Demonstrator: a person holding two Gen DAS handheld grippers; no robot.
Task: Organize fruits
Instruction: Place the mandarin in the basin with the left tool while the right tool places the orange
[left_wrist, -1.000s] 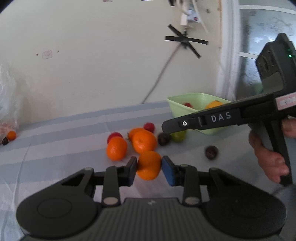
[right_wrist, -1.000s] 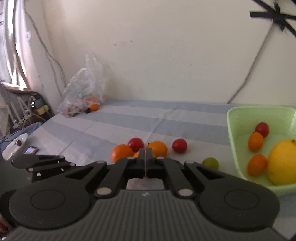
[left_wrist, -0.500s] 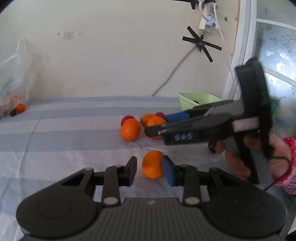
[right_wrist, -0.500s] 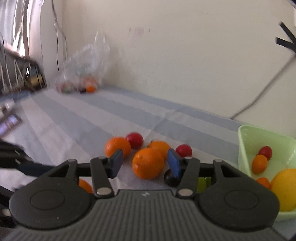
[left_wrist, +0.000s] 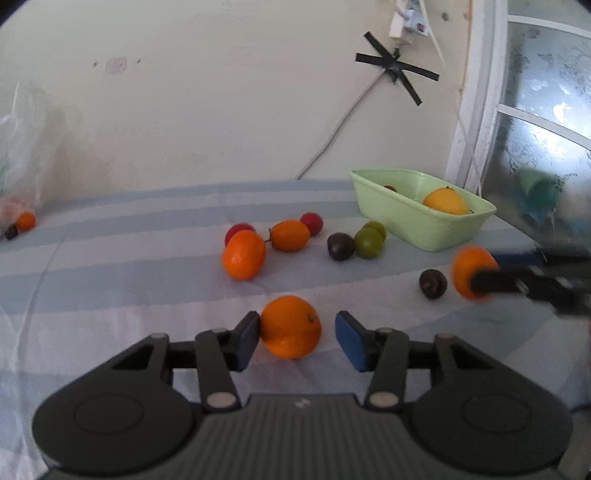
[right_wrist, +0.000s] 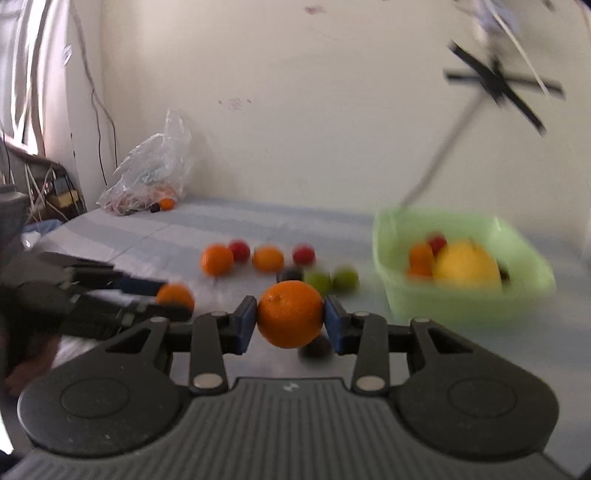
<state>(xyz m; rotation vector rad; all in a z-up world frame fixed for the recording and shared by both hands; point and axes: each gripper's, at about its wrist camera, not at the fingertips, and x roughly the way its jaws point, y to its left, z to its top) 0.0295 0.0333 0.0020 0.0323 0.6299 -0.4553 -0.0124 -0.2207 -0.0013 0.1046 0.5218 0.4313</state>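
The right gripper (right_wrist: 290, 319) pinches an orange (right_wrist: 290, 314) — lifted, just before the green tub (right_wrist: 461, 302). Carry it level over the tub rim, then release low. The left gripper (left_wrist: 295, 339) is spread around a second orange (left_wrist: 291, 326) on the striped cloth (left_wrist: 147, 266), farther from the tub.

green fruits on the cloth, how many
2: the two green fruits sit touching each other, between the dark plum and the green tub. More could be hidden inside the tub.
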